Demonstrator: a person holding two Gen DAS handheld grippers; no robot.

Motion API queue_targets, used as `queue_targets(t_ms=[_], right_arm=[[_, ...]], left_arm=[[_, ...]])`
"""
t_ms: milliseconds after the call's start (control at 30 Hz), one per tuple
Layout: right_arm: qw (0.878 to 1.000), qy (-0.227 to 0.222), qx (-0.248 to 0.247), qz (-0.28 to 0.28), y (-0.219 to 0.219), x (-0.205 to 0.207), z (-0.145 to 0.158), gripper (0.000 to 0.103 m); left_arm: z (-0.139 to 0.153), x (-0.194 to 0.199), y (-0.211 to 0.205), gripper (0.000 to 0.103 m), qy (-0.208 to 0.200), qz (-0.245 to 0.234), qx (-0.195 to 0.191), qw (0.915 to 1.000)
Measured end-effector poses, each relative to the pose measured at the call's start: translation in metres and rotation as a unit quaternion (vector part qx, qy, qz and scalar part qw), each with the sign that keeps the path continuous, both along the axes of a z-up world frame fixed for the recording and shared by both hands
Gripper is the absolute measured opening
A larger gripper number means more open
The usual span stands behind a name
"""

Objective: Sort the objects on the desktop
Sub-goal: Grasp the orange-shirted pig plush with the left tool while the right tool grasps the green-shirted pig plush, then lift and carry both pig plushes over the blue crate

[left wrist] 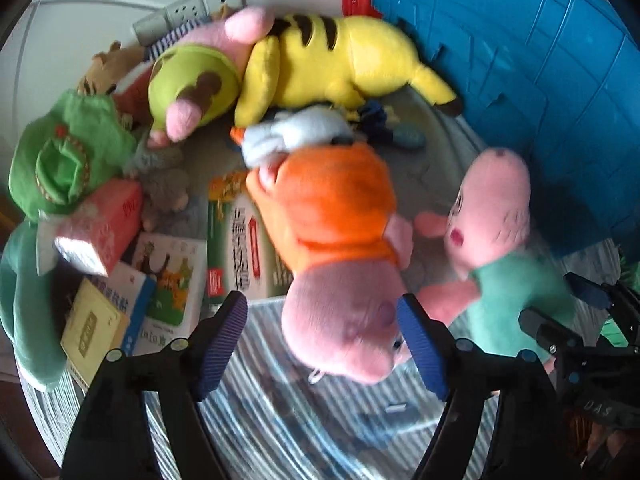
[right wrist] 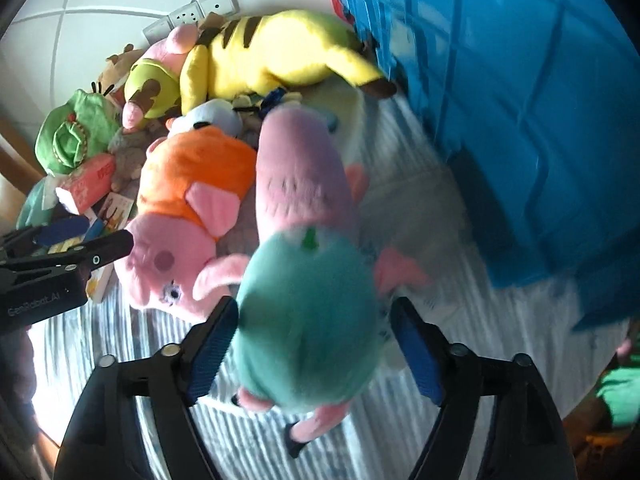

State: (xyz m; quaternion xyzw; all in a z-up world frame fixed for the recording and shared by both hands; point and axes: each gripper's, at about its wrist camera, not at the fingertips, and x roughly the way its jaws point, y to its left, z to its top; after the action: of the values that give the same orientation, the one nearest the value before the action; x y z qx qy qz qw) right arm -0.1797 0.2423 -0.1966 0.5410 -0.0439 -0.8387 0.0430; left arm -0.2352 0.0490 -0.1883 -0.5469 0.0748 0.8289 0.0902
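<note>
Blue crate (right wrist: 520, 120) at 2 o'clock in the right wrist view, filling the upper right, standing on the striped cloth (right wrist: 420, 420) over the desk. Yellow striped plush (right wrist: 272, 56) at 12 o'clock, lying along the far edge, tail tip touching the crate. Pink pig in orange shirt (left wrist: 340, 248) at the centre of the left wrist view, head toward the camera, snout between the spread fingers of the left hand-held gripper (left wrist: 322, 344); right pad close against its head, left pad apart, so open and not clamping. Pink pig in teal shirt (right wrist: 308, 280) at the centre of the right wrist view, body between the wide-set fingers of the right hand-held gripper (right wrist: 316, 348); blurred, lifted or resting cannot be told, pads beside its sides, squeeze not discernible. Green plush (left wrist: 64, 168) at 9 o'clock in the left view, atop a pink box (left wrist: 104, 228). Picture books (left wrist: 168, 280) at 8 o'clock, overlapping flat on the desk. Wall sockets (right wrist: 200, 12) at 11 o'clock behind the pile.
</note>
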Motion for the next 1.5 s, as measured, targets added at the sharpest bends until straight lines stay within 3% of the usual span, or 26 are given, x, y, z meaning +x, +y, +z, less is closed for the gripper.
queue_targets(t_ms=[267, 500, 600, 700, 767, 800, 900, 1133, 1500], right_arm=[[0.999, -0.027, -0.003, 0.022, -0.008, -0.038, -0.008, 0.081], [0.997, -0.071, -0.023, 0.033, -0.025, -0.068, -0.039, 0.087], [0.995, -0.086, -0.045, 0.026, -0.022, -0.076, -0.054, 0.090], [0.992, -0.099, -0.068, 0.027, -0.020, -0.080, -0.066, 0.090], [0.990, -0.104, -0.091, 0.029, -0.019, -0.082, -0.074, 0.089], [0.988, -0.107, -0.108, 0.030, -0.018, -0.083, -0.079, 0.087], [0.989, -0.099, -0.106, 0.030, -0.018, -0.075, -0.073, 0.077], [0.997, -0.050, -0.048, 0.020, -0.010, -0.038, -0.033, 0.074], [0.998, 0.060, -0.020, 0.026, -0.021, 0.004, 0.041, 0.074]], left_arm=[[-0.033, -0.035, 0.007, 0.077, -0.057, 0.016, -0.029, 0.9979], [-0.060, -0.056, 0.014, 0.087, -0.092, 0.004, -0.018, 0.9956], [-0.074, -0.064, 0.008, 0.092, -0.106, 0.011, 0.005, 0.9943], [-0.083, -0.067, 0.006, 0.092, -0.111, 0.010, 0.023, 0.9936], [-0.087, -0.068, 0.005, 0.088, -0.111, 0.010, 0.034, 0.9932], [-0.086, -0.067, 0.006, 0.080, -0.105, 0.007, 0.032, 0.9939], [-0.077, -0.059, 0.015, 0.063, -0.096, -0.018, 0.032, 0.9947], [-0.055, -0.025, 0.017, 0.061, -0.080, -0.034, 0.028, 0.9958], [0.043, 0.028, -0.005, 0.061, 0.042, -0.029, 0.035, 0.9981]])
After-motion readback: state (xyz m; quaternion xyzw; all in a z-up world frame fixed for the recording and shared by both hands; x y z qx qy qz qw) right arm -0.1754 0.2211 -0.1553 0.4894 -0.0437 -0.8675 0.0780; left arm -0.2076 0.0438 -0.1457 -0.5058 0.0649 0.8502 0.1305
